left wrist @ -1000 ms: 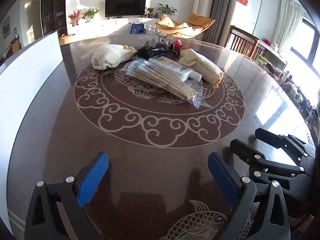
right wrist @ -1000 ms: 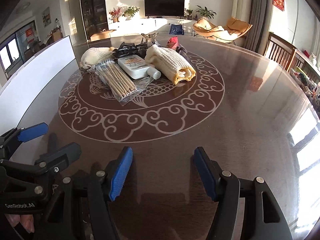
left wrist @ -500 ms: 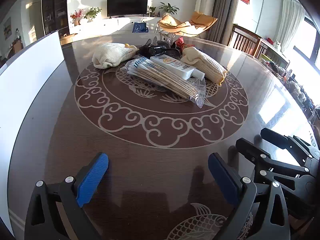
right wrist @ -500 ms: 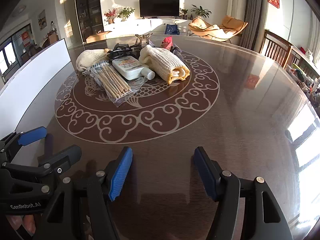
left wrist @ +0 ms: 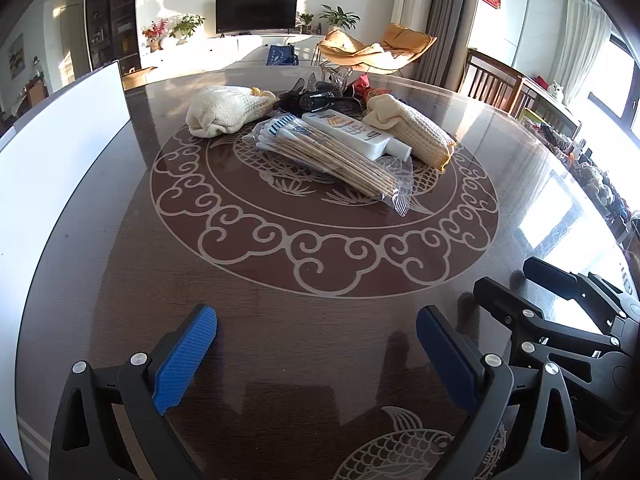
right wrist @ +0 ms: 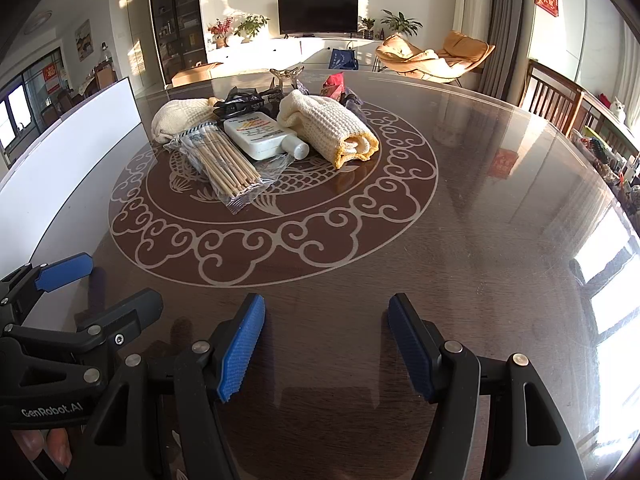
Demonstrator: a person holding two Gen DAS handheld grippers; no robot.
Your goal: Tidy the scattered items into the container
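Note:
A pile of items lies at the table's centre: a clear bag of wooden sticks [left wrist: 332, 152] [right wrist: 224, 158], a white lotion bottle [left wrist: 352, 132] [right wrist: 262, 136], a rolled cream towel with yellow edge [left wrist: 416, 130] [right wrist: 332, 128], a white cloth bundle [left wrist: 224, 110] [right wrist: 180, 116], and dark and red small items [left wrist: 320, 98] behind. My left gripper [left wrist: 316, 344] is open and empty, well short of the pile. My right gripper [right wrist: 326, 340] is open and empty too. A white container wall [left wrist: 52, 152] [right wrist: 68, 148] stands at the left.
The round dark table [left wrist: 280, 340] has a scroll pattern. The right gripper shows at the lower right of the left wrist view [left wrist: 560, 300]; the left gripper shows at the lower left of the right wrist view [right wrist: 60, 280]. Wooden chairs [right wrist: 552, 96] stand at the far right.
Both grippers have drifted slightly forward toward the pile. Both stay open and empty.

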